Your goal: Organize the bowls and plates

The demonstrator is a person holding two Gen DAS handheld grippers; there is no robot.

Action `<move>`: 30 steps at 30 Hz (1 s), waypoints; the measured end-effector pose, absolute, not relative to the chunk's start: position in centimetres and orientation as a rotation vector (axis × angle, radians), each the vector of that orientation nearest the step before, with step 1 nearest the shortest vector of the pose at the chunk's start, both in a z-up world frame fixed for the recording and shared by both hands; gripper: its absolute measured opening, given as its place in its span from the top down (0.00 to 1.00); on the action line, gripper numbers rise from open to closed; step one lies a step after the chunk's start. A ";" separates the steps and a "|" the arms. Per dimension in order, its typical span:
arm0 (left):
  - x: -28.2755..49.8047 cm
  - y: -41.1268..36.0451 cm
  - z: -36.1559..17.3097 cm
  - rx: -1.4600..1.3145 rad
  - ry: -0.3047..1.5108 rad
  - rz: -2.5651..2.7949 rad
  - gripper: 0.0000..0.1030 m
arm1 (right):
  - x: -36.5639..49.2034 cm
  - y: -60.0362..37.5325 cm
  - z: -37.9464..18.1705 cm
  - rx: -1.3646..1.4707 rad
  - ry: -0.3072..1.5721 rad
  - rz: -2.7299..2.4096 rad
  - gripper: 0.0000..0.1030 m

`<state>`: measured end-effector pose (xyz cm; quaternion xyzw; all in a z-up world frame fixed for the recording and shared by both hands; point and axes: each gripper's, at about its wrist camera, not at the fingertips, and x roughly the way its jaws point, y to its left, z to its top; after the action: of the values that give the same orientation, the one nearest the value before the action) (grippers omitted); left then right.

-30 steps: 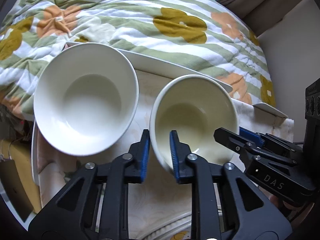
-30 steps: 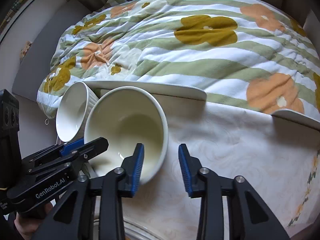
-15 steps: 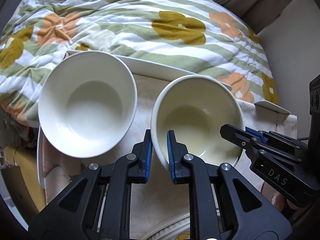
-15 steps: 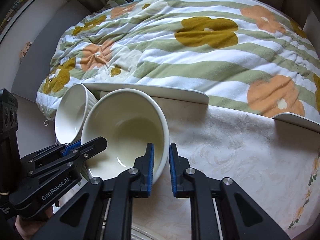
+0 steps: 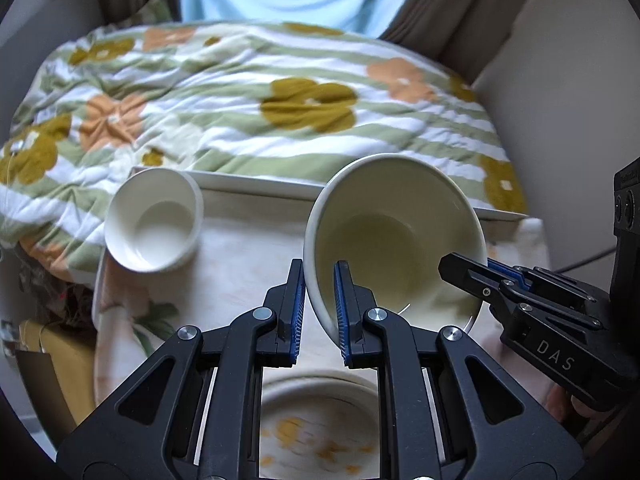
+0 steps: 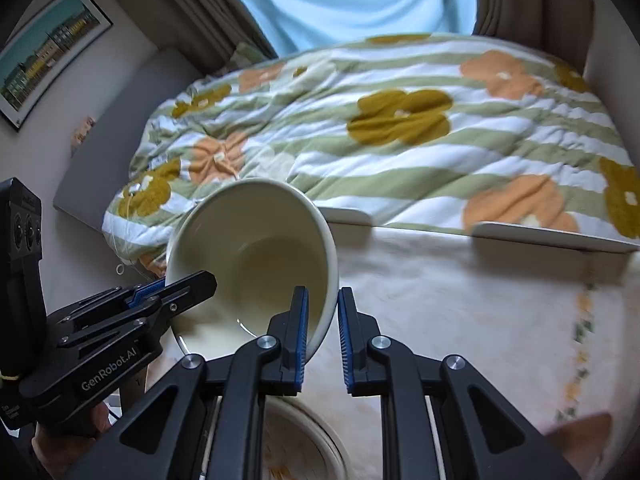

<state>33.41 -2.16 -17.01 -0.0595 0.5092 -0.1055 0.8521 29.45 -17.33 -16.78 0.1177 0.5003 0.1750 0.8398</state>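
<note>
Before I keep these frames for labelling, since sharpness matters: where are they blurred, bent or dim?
Left wrist view: fisheye bends the quilt and darkens the corners; the patterned plate at the bottom is smeared, while the left gripper on the cream bowl stays sharp. Right wrist view: same curvature; the tablecloth pattern is blurred and the window behind is bright, with the right gripper crisp.

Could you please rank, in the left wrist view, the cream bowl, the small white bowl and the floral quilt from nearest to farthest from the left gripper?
1. Cream bowl: its rim is clamped in the left gripper.
2. Small white bowl: on the table, up and to the left.
3. Floral quilt: beyond the table's far edge.
</note>
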 end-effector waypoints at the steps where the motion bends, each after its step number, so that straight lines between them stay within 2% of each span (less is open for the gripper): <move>1: 32.5 -3.3 -16.4 -0.120 1.063 -0.234 0.88 | 28.6 -18.3 -16.2 0.249 1.043 0.364 0.87; 7: 27.4 -10.6 -14.1 -0.106 1.025 -0.306 0.88 | 22.6 -25.4 -13.5 0.248 0.979 0.307 0.87; 14: 22.8 -19.0 -14.9 -0.090 1.071 -0.431 0.88 | 16.9 -33.0 -13.4 0.259 0.988 0.203 0.87; 30: 21.4 -27.4 -23.9 0.159 1.270 -0.571 0.88 | 11.5 -39.6 -23.4 0.474 1.164 0.029 0.87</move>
<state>21.39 -27.39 -23.89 0.0731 0.5842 -0.2626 0.7645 11.52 -39.56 -23.44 0.2216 0.5442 0.0134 0.8090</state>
